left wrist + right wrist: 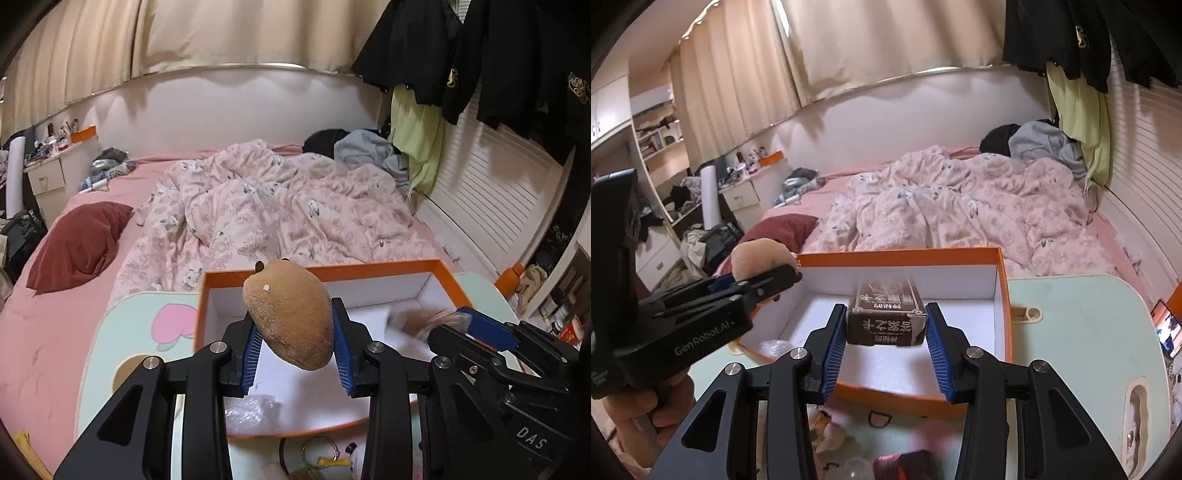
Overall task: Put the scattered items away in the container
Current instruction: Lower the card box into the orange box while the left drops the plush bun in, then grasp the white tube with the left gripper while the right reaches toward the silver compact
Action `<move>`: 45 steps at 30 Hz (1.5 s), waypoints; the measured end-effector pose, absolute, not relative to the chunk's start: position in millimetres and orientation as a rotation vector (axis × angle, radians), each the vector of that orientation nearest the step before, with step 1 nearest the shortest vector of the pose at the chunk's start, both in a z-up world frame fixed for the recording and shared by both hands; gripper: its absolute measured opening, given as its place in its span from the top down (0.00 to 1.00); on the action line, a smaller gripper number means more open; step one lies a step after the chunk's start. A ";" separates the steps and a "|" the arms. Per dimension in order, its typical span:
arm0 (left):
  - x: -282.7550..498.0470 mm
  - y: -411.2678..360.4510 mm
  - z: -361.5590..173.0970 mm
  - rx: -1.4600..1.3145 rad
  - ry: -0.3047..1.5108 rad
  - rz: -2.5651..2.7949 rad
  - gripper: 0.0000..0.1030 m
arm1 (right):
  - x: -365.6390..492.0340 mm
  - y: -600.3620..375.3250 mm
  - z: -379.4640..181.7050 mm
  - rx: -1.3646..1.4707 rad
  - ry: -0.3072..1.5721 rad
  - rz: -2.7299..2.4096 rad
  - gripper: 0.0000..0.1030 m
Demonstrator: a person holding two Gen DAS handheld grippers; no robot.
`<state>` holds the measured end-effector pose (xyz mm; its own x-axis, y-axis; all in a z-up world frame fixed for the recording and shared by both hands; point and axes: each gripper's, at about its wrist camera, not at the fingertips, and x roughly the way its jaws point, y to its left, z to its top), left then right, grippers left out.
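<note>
We are at the carrying-in step: both held items hang over the open orange box, which sits on the pale green table at the foot of the bed. One box, one table, and the box's white floor is nearly bare but for a scrap of clear plastic wrap near its front edge.

Our left gripper is clamped on one brown plush toy, its blue pads pressing the toy's sides, above the left half of the box. Our right gripper is clamped on one dark brown carton with white lettering, held above the middle of the box. Two grippers, two items held, one in each.

We judge the next move to be a short lowering of each item onto the box floor, then a release, keeping the two grippers apart since they stand close side by side.

Small things wait on the table in front of the box: one key ring, one small yellow piece, one dark red packet and one crumpled pale item. Others at the lower edge are too cut off to count.
</note>
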<state>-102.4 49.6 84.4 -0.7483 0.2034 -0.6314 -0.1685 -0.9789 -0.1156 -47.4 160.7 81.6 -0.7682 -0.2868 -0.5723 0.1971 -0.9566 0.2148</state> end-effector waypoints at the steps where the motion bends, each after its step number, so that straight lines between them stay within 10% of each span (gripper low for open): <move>1: -103.9 51.7 82.0 -1.010 -0.074 2.750 0.65 | -49.3 161.4 80.4 0.921 -0.210 -2.722 0.60; 9: -114.4 64.5 71.4 -1.015 -0.060 2.720 0.59 | -63.7 164.9 74.9 0.948 -0.256 -2.727 0.59; 13: -112.0 57.2 74.3 -0.995 -0.139 2.694 0.43 | -52.8 185.0 83.9 0.821 -0.422 -2.743 0.43; 45: -7.2 31.6 16.6 -1.300 -0.167 2.698 0.59 | 53.0 257.8 60.2 0.938 -0.445 -2.797 0.40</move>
<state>-7.2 31.6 16.6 -0.6160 0.1753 -0.7680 -0.0791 -0.9838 -0.1611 52.9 257.8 60.2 -0.7910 -0.2409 -0.5625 0.0543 -0.9432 0.3276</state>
